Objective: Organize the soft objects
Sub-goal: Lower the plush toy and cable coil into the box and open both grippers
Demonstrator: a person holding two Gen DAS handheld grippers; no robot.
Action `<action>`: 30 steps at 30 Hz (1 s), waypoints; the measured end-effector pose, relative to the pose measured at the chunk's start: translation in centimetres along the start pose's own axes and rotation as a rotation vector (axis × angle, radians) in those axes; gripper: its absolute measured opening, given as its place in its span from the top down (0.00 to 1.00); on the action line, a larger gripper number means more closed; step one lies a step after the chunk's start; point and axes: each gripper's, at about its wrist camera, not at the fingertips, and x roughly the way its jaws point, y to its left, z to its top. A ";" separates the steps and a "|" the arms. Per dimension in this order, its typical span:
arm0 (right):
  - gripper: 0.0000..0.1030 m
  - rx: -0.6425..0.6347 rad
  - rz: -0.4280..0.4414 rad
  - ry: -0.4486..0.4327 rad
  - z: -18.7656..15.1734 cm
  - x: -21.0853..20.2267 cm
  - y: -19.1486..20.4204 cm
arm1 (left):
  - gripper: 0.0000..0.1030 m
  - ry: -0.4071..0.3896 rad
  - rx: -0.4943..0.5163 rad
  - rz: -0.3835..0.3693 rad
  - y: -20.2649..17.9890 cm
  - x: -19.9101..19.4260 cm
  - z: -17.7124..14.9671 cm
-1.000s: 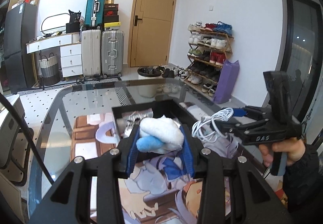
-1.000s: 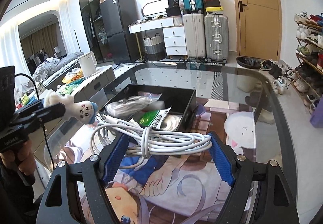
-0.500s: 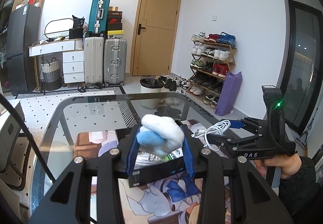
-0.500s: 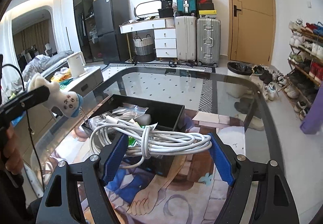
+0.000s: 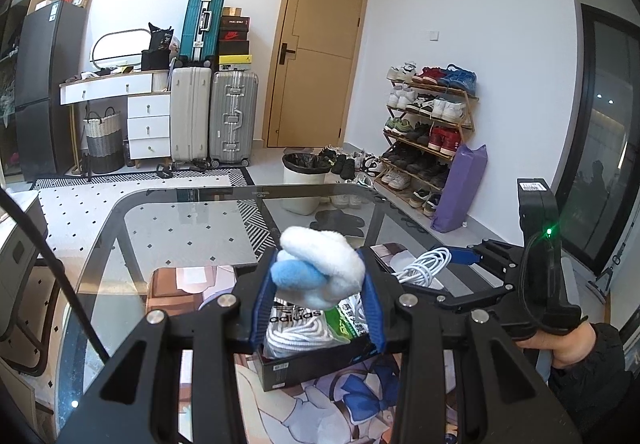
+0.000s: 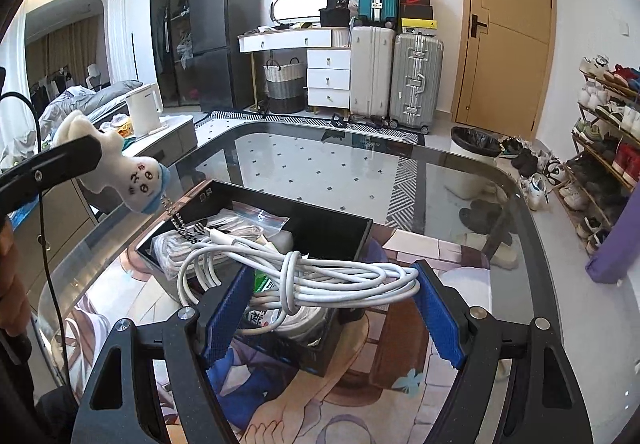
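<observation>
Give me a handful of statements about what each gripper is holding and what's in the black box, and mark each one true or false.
1. The left gripper is shut on the white and blue plush toy. True.
2. The right gripper is empty. False: the bundled white cable sits between its blue pads.
3. The black box on the glass table already has bagged items in it. True: a clear bag with an adidas logo lies inside.
4. The plush toy lies inside the box. False: it is held in the air, its bead chain dangling over the box.
5. The box has a lid on it. False: it is open on top.
</observation>
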 end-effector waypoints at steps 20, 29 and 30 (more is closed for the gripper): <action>0.22 -0.196 -0.059 0.049 0.8 4.5 3.1 | 0.63 0.017 -0.046 -0.005 0.8 4.2 0.4; 0.22 -0.277 -0.086 0.074 0.4 5.7 3.8 | 0.63 0.047 -0.060 0.004 1.4 6.0 -0.1; 0.22 -0.278 -0.084 0.074 0.4 5.8 3.8 | 0.63 0.051 -0.058 0.005 1.3 6.2 -0.2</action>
